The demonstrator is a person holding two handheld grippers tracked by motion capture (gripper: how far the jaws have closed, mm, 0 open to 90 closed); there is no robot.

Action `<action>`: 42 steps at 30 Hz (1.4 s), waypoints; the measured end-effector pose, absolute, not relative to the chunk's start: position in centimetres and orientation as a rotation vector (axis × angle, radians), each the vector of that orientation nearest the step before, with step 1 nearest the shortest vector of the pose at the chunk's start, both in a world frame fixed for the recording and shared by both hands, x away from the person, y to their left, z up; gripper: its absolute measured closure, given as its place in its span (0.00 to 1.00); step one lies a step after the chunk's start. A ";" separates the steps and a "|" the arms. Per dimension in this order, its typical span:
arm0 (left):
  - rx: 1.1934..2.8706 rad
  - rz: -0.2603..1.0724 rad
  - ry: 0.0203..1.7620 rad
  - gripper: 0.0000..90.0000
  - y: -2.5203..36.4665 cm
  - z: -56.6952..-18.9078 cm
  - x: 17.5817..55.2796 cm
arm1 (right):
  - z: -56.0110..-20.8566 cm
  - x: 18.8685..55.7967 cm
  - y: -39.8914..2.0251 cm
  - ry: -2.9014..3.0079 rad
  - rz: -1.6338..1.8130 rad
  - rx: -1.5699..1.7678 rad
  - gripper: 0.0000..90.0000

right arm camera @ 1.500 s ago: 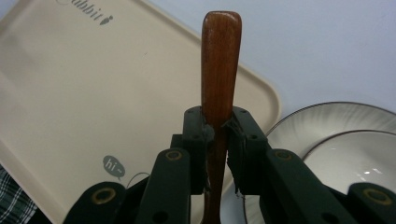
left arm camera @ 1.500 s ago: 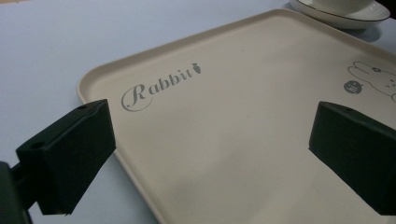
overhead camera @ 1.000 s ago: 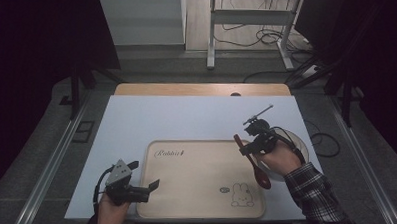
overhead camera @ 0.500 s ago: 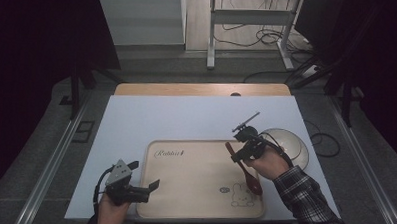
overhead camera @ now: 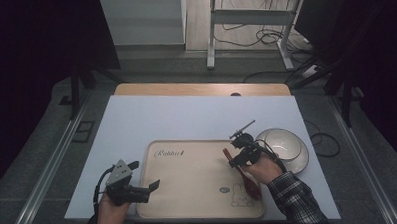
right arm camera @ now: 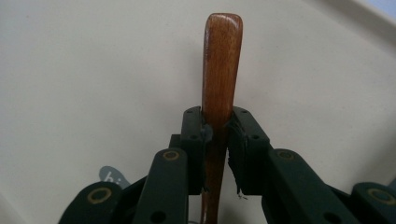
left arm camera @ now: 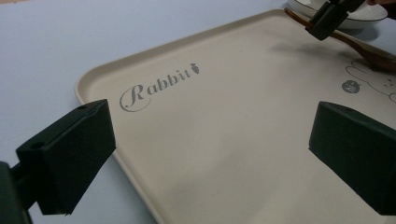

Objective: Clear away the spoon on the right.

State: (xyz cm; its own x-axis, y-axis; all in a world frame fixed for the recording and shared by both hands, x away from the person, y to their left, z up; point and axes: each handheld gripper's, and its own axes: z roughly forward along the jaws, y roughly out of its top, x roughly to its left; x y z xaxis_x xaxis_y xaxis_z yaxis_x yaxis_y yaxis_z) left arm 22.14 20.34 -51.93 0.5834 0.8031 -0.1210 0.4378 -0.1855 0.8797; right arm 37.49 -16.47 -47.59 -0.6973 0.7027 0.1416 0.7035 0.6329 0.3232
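- We find the right hand-held gripper (overhead camera: 238,156) clamped on the wooden spoon (overhead camera: 245,176), low over the tray (overhead camera: 183,191) at centre right.
- Release remains; the left hand-held gripper (overhead camera: 154,185) gapes empty, lower left.

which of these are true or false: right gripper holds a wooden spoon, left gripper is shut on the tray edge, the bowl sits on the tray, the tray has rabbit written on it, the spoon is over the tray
1. The right gripper holds a wooden spoon. True: its jaws clamp the handle.
2. The left gripper is shut on the tray edge. False: its jaws stand wide apart, with nothing between the pads.
3. The bowl sits on the tray. False: it stands on the white table cover, just off the tray's right side.
4. The tray has "Rabbit" written on it. True.
5. The spoon is over the tray. True: it lies along the tray's right part.
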 end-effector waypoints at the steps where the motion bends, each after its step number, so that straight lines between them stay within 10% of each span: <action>1: 1.818 0.459 1.012 0.00 20.3 -51.9 22.1 | -47.6 37.5 -16.5 -2.842 -0.566 -1.222 0.81; 16: 1.819 0.461 1.011 0.00 20.3 -51.9 22.1 | -47.1 36.0 -16.7 -2.956 -0.758 -1.102 0.64; 28: 1.819 0.462 1.011 0.00 20.3 -51.9 22.1 | -48.5 35.2 -16.4 -2.981 -0.851 -1.018 0.99; 42: 1.815 0.464 1.010 0.00 20.3 -51.9 22.1 | -50.0 34.9 -16.7 -3.002 -0.831 -1.003 1.00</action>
